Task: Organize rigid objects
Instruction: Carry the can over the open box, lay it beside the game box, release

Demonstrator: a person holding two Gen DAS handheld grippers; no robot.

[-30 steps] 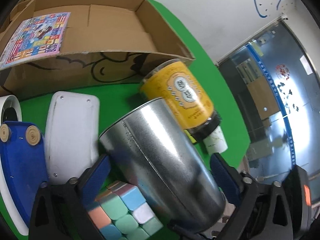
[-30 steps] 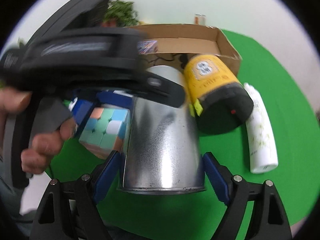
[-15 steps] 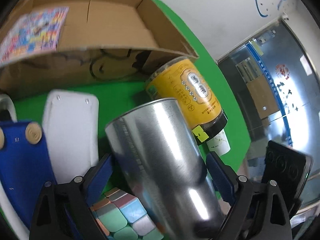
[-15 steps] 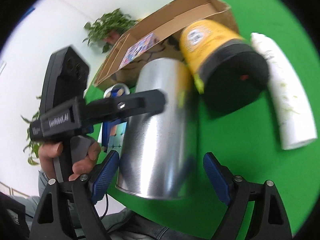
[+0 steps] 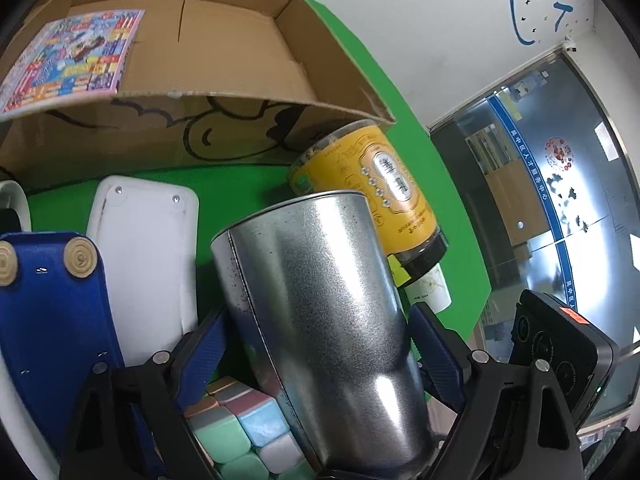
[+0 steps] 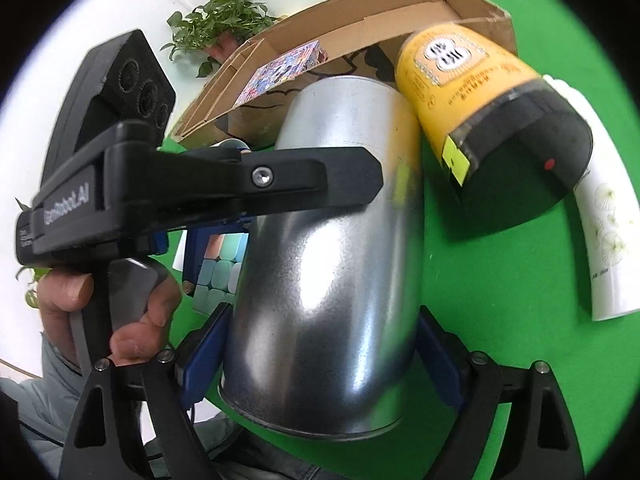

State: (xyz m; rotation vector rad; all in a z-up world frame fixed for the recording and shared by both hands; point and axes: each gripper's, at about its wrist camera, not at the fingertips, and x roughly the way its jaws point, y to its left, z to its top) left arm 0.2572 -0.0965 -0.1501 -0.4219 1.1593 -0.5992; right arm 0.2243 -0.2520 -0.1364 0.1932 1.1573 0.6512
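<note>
A shiny metal tin [image 5: 328,304] is held between both grippers, lifted and tilted above the green table. My left gripper [image 5: 316,344] is shut on its sides. My right gripper [image 6: 320,352] is shut on the tin [image 6: 328,240] from the other end, near its open rim. The left gripper's black body [image 6: 200,184] crosses the tin in the right wrist view. A yellow jar with a black lid [image 5: 376,196] lies beside the tin, also in the right wrist view [image 6: 488,108]. A pastel cube [image 5: 240,432] lies under the tin.
An open cardboard box [image 5: 192,40] with a colourful booklet [image 5: 72,56] stands behind. A white flat case [image 5: 144,248] and a blue object [image 5: 52,312] lie at the left. A white bottle [image 6: 604,224] lies right of the jar. A plant [image 6: 220,24] stands behind the box.
The tin has been raised and tipped more upright between both grippers. The right gripper has swung round its open end, and the jar has shifted slightly.
</note>
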